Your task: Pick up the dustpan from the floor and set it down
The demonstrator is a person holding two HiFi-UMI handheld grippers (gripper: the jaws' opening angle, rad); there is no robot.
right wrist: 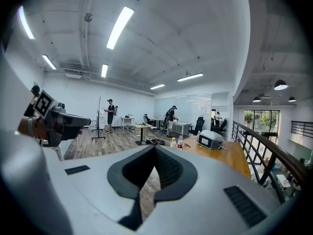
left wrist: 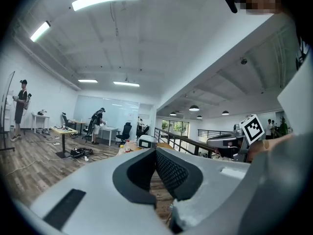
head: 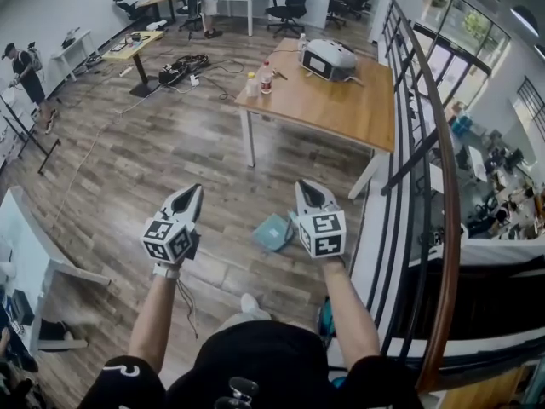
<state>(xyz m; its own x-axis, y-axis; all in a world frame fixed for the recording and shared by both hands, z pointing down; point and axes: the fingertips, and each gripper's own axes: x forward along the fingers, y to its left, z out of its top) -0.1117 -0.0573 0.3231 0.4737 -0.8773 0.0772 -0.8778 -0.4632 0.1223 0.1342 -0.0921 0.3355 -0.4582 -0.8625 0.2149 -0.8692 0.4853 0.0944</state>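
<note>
The dustpan (head: 272, 232), a flat teal piece, lies on the wooden floor just ahead of the person's feet, partly hidden behind my right gripper's marker cube. My left gripper (head: 196, 191) is held level to the left of it, well above the floor, jaws shut with nothing between them. My right gripper (head: 304, 186) hangs over the dustpan's right edge, also shut and holding nothing. In the left gripper view the left gripper (left wrist: 155, 151) has its tips together, and the same holds for the right gripper (right wrist: 154, 148) in its own view. The dustpan shows in neither gripper view.
A wooden table (head: 341, 113) stands ahead with a white device (head: 328, 58) and bottles (head: 259, 81) on it. A dark railing (head: 417, 169) runs along the right. Cables (head: 183, 68) lie on the floor further back. Persons stand far left (head: 25, 71) and at the back (head: 207, 2).
</note>
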